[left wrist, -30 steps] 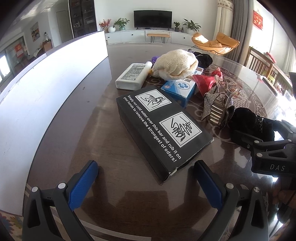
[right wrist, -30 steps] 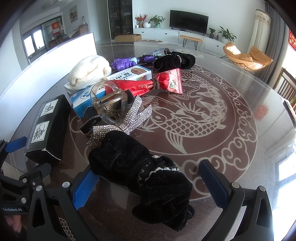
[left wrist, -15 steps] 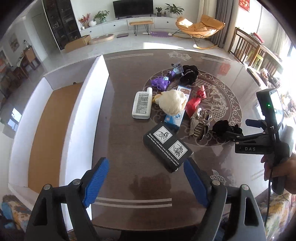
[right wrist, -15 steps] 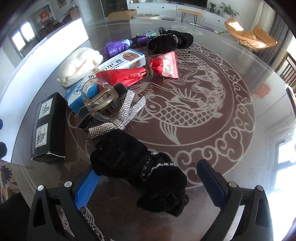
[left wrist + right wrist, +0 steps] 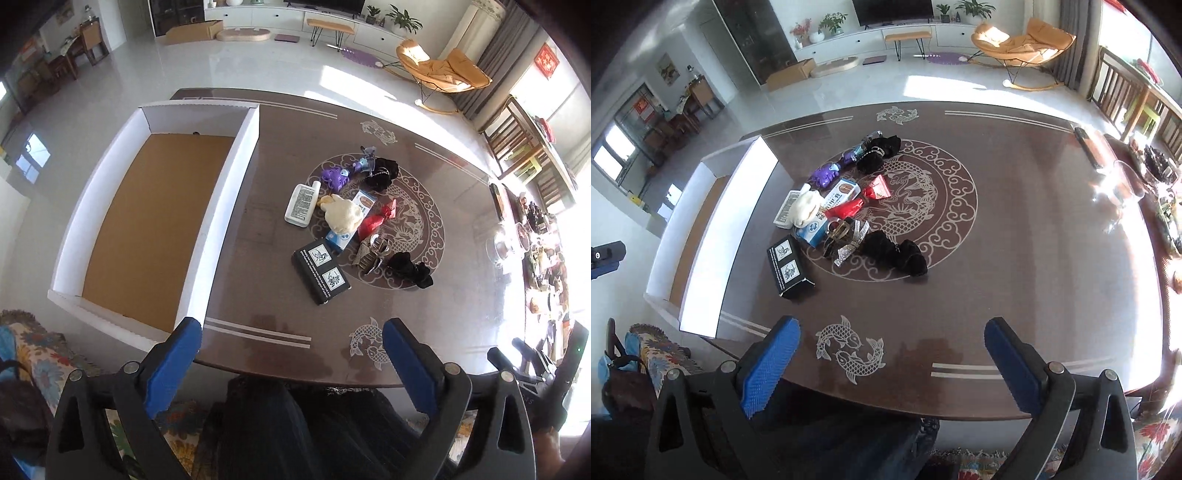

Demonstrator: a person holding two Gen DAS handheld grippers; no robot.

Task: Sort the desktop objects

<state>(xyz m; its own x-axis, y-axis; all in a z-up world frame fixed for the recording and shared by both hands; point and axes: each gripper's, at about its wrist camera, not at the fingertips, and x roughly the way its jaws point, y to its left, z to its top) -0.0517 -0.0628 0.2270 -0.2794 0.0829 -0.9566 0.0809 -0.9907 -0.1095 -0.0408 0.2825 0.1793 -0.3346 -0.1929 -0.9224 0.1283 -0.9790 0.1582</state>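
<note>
Blue-padded left fingers [image 5: 291, 363] and right fingers [image 5: 892, 363] gape empty, the left having just widened; beyond both tips, pile [image 5: 354, 225] on counter [image 5: 258, 236].

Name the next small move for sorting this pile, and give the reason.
Probably lower the open left gripper onto the black rectangular box with white printed panels. It lies at the pile's near edge, closest to the empty white tray with a brown floor; both grippers hold nothing.
</note>
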